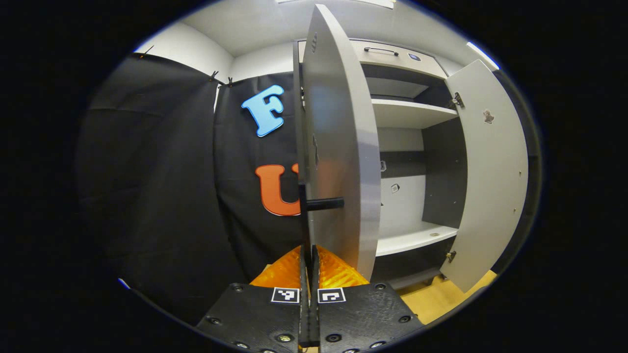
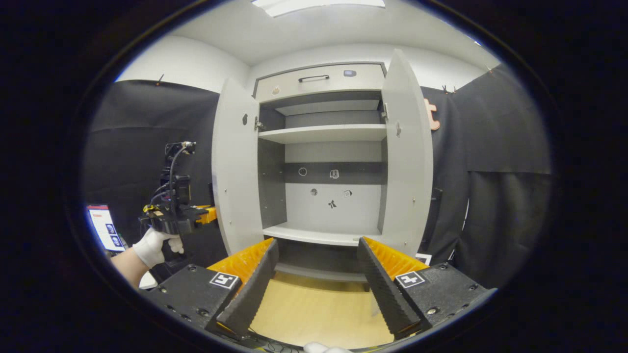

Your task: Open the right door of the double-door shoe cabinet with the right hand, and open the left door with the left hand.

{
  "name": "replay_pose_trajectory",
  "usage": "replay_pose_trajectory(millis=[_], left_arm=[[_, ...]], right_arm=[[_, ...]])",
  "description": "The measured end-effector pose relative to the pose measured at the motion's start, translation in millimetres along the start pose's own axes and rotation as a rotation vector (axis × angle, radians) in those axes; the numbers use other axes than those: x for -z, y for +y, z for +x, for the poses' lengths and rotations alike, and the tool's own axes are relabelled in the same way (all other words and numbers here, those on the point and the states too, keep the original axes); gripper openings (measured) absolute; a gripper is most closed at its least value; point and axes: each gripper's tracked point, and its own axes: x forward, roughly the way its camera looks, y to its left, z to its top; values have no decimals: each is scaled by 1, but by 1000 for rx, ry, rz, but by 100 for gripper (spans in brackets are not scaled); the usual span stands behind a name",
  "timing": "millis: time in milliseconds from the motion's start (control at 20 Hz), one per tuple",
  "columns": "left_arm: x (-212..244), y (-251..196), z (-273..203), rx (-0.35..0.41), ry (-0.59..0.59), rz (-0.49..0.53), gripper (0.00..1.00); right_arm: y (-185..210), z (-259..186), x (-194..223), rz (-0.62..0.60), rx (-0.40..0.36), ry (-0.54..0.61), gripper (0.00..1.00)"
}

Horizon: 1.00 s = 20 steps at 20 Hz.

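With both doors swung out, the cabinet [image 2: 324, 162] sits dead ahead of the right gripper [image 2: 319, 279], whose jaws gape wide on nothing. Left door [image 1: 338, 147] stands edge-on just past the left gripper [image 1: 309, 289], jaws pinched on its handle [image 1: 314, 203]. Right door [image 2: 407, 152] hangs free.

Black cloth wall [image 2: 505, 147]; wooden floor [image 2: 314, 314]; ceiling light [image 2: 319, 5]

Shoe cabinet [image 2: 324, 162] with both doors open, right gripper [image 2: 316, 274] fingers spread before it
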Motion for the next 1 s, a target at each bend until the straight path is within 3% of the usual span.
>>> replay_pose_trajectory(millis=[400,500,550,600,650,700,750,1000], left_arm=[[5,35,6,103,-16,-77,0],[4,30,6,97,-18,-62,0],[4,28,5,95,-20,-67,9],[5,29,4,92,-14,-72,0],[5,31,5,88,-9,-71,0],[6,30,5,84,0,-63,10],[6,32,3,80,-1,-50,0],[11,41,-20,51,-3,-10,1]], right_arm=[[20,9,-1,-4,-41,4,100],[23,9,-1,-5,-47,5,100],[25,9,0,-5,-49,6,100],[25,9,1,-5,-49,6,100],[25,9,1,-7,-49,7,97],[25,8,1,-8,-47,8,97],[25,7,1,-8,-47,9,100],[26,4,2,-6,-53,8,100]])
